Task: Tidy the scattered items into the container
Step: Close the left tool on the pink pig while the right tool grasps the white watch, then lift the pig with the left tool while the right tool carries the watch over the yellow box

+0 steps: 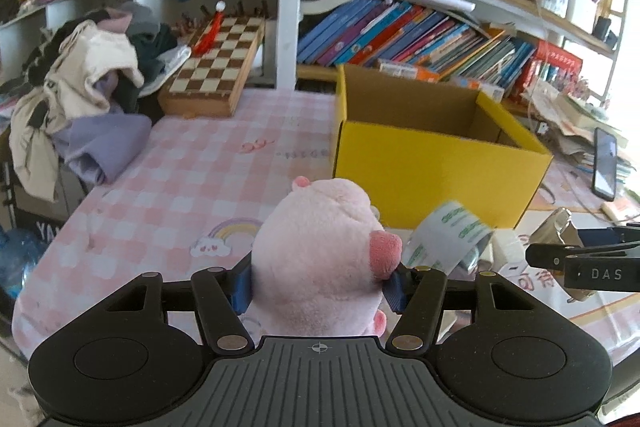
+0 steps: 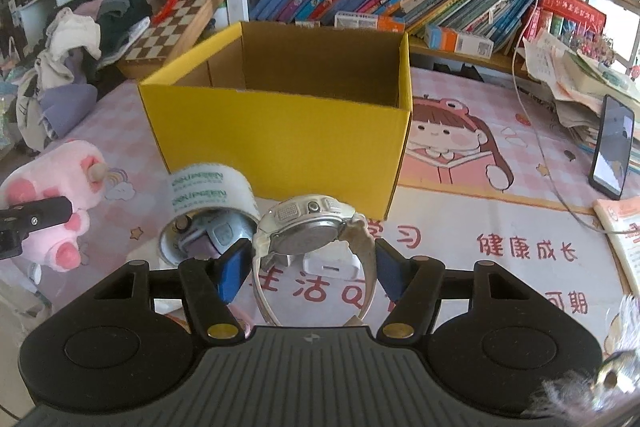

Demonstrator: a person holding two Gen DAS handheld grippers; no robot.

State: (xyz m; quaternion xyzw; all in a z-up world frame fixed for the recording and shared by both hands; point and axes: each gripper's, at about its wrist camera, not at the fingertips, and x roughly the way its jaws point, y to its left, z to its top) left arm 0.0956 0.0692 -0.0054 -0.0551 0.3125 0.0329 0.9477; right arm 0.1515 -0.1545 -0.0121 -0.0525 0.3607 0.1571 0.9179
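My left gripper (image 1: 318,285) is shut on a pink plush pig (image 1: 320,259), held above the pink checked tablecloth. In the right wrist view the pig (image 2: 56,195) hangs at the far left. My right gripper (image 2: 308,267) is shut on a white wristwatch (image 2: 308,231), its blue pads pressing the strap on both sides. The open yellow cardboard box (image 1: 432,171) (image 2: 280,143) stands just beyond both grippers and looks empty inside. A roll of clear tape (image 2: 212,195) (image 1: 448,239) lies on the table in front of the box, between the two grippers.
A wooden chessboard (image 1: 216,67) and a pile of clothes (image 1: 80,95) sit at the back left. A phone (image 2: 612,147) leans at the right beside stacked papers and a cable. Bookshelves stand behind the box. A small white block (image 2: 332,263) lies under the watch.
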